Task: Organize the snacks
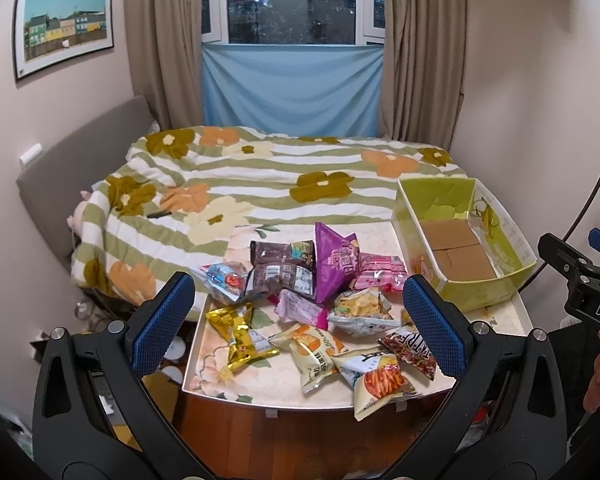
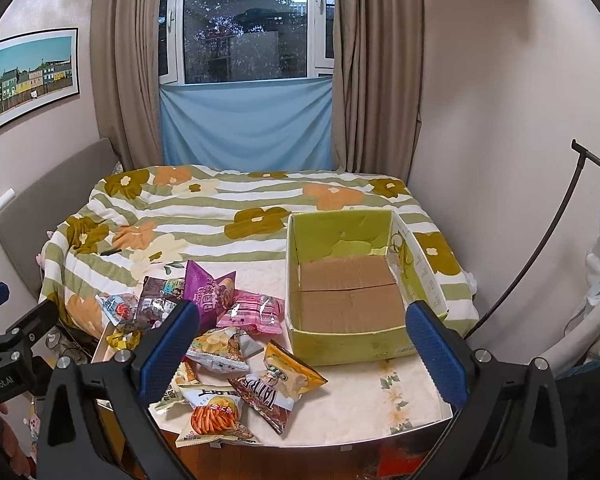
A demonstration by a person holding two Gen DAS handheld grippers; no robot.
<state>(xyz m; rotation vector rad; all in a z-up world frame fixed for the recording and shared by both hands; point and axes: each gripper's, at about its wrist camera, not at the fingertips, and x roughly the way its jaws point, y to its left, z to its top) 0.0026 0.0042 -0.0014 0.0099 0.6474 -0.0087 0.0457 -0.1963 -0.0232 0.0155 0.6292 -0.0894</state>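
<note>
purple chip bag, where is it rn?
The purple chip bag stands at the pile's back in both views, between the dark brown packet and pink packet, left of the green box.

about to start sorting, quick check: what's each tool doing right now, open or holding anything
Left tool: open, holding nothing.
Right tool: open, holding nothing.

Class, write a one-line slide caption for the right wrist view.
Open right gripper hovers above scattered snack packets beside an empty green box.
</note>
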